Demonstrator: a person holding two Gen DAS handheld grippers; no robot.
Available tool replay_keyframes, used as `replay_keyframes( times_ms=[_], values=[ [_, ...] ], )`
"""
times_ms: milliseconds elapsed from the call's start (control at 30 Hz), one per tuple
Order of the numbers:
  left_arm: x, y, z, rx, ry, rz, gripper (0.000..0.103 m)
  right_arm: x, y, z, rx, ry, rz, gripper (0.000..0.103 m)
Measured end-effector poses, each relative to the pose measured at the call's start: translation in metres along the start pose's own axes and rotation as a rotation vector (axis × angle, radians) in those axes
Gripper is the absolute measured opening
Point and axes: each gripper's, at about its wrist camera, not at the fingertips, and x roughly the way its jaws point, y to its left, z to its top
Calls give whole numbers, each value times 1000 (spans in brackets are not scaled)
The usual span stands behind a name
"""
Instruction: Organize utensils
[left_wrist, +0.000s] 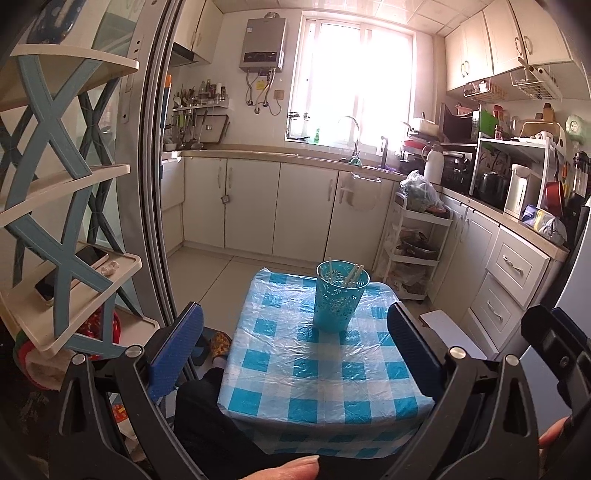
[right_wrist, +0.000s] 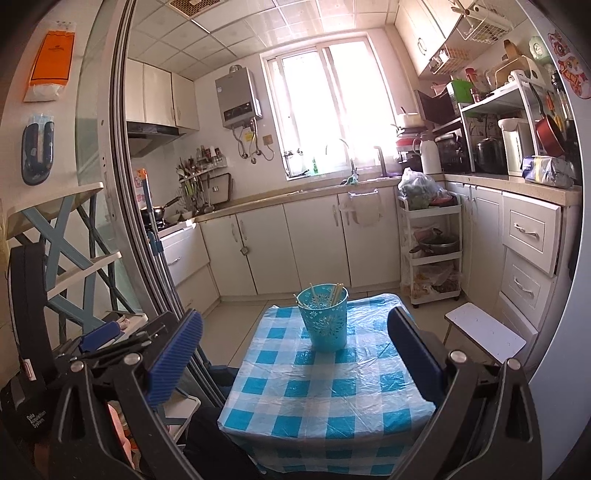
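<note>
A turquoise perforated utensil cup (left_wrist: 340, 300) stands upright at the far middle of a small table with a blue-and-white checked cloth (left_wrist: 321, 380). Several pale chopsticks (left_wrist: 354, 274) stand inside it. It also shows in the right wrist view (right_wrist: 323, 318), with the chopsticks (right_wrist: 334, 293) and the cloth (right_wrist: 332, 391). My left gripper (left_wrist: 295, 350) is open and empty, held back above the table's near half. My right gripper (right_wrist: 295, 350) is open and empty too, at a similar distance. The right gripper also shows at the left view's right edge (left_wrist: 554, 354).
A white rolling cart (right_wrist: 432, 251) stands beyond the table at the right, with a small white stool (right_wrist: 484, 332) nearer. White cabinets (left_wrist: 258, 206) line the far wall. A blue-and-white shelf rack (left_wrist: 66, 221) and a sliding door frame (left_wrist: 155, 184) stand at the left.
</note>
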Motion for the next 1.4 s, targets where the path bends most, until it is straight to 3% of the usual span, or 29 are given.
replay_keyframes(
  times_ms=[1400],
  values=[
    [-20,5,-1,4,-47,19,96,-17,16,-3,-42,-43,-1,96]
  ],
)
